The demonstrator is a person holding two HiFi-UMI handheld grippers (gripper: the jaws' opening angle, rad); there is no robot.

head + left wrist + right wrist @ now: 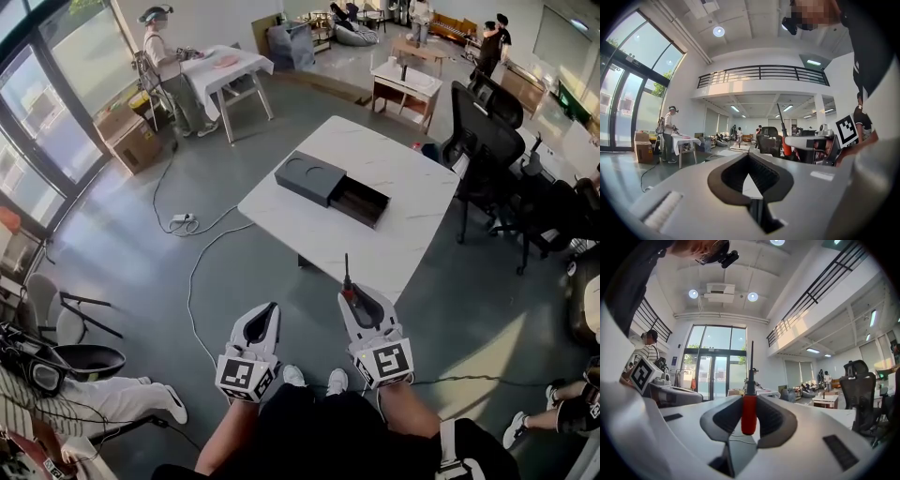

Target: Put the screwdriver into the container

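Observation:
A screwdriver (346, 279) with a red handle (748, 411) stands upright between the jaws of my right gripper (353, 298), which is shut on it; its dark shaft points up. That gripper (750, 399) hangs just short of the near edge of the white table (412, 187). On the table's far side lies the dark container (311, 175), its drawer (361, 202) pulled out to the right. My left gripper (269, 309) is held beside the right one, off the table, its jaws (749, 157) together with nothing in them. The left gripper view also shows the screwdriver (786, 145).
Black office chairs (487, 141) stand right of the table. A white cable (192, 272) and power strip (181, 218) lie on the floor to the left. A seated person's legs (112, 398) are at lower left. A standing person (169, 66) works at a far table (225, 70).

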